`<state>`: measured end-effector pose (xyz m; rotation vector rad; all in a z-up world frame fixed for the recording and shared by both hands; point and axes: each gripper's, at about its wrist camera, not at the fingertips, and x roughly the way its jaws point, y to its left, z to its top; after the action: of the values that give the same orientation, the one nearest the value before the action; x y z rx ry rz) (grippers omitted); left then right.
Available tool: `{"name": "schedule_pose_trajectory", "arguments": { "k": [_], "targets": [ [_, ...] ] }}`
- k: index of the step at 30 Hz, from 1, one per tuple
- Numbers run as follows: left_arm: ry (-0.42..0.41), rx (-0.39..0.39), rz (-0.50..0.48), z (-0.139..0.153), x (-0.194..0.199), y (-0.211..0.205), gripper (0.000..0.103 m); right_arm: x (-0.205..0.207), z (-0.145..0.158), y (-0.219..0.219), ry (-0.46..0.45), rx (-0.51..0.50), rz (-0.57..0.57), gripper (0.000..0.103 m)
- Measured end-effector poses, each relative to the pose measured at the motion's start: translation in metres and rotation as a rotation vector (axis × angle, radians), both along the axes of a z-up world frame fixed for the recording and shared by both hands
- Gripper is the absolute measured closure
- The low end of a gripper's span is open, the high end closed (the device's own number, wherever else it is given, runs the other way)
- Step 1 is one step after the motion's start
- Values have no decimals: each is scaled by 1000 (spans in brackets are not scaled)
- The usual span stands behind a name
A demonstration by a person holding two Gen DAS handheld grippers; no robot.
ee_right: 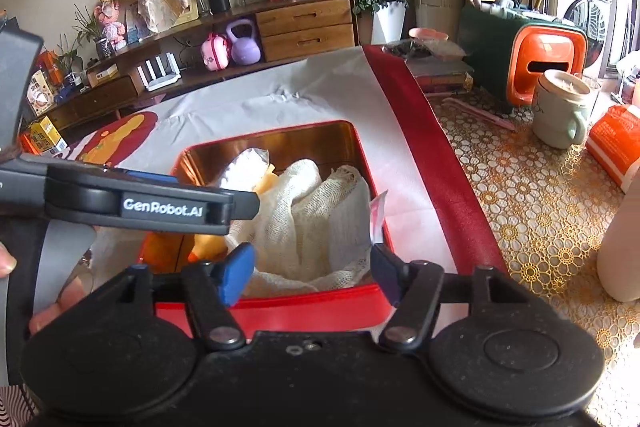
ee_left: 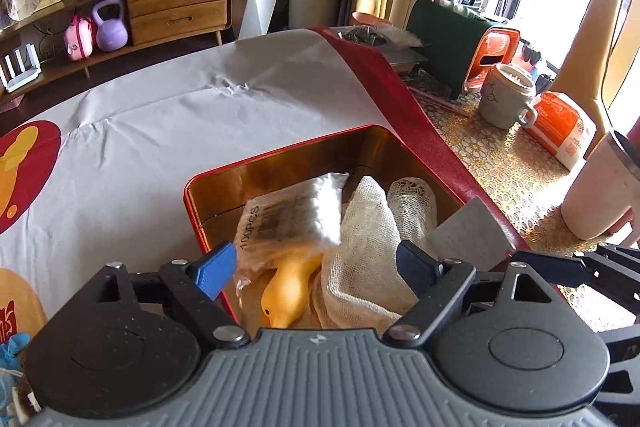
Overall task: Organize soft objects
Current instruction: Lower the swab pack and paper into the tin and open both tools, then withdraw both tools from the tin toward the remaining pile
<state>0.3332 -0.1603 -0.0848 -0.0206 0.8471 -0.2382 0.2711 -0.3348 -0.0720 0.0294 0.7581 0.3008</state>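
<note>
**Two handheld grippers, black and grey with blue pads**

The left gripper point(ee_left: 316, 267) has a ribbed grey body, black linkage arms, silver pivot screws and blue fingertips point(ee_left: 218, 269). The right gripper point(ee_right: 314, 277) has a black body and round black discs at lower left and lower right.

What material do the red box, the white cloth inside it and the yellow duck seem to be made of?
The red box looks like tin: glossy red outside, mirror-like golden walls inside. The white cloth seems to be cotton gauze, with an open, see-through weave and soft folds. The yellow duck is probably rubber or soft plastic: smooth, with a dull sheen and no seams visible.
</note>
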Motion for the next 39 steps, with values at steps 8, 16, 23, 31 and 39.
{"name": "schedule_pose_trajectory", "arguments": {
  "k": [8,16,23,31,39],
  "targets": [
    [-28,-33,-10,24,-35,20,16,-21,17,5,-31,0,7,23],
    [-69,-46,-5,47,-78,47,16,-45,32,16,-52,13,23,15],
    [-113,-41,16,64,-115,74,16,-68,44,32,-80,31,44,4],
    [-136,-53,54,72,-158,114,15,-93,53,64,-108,43,115,1],
    [-151,-73,101,72,-194,161,0,-113,52,107,-106,52,206,0]
  ]
}}
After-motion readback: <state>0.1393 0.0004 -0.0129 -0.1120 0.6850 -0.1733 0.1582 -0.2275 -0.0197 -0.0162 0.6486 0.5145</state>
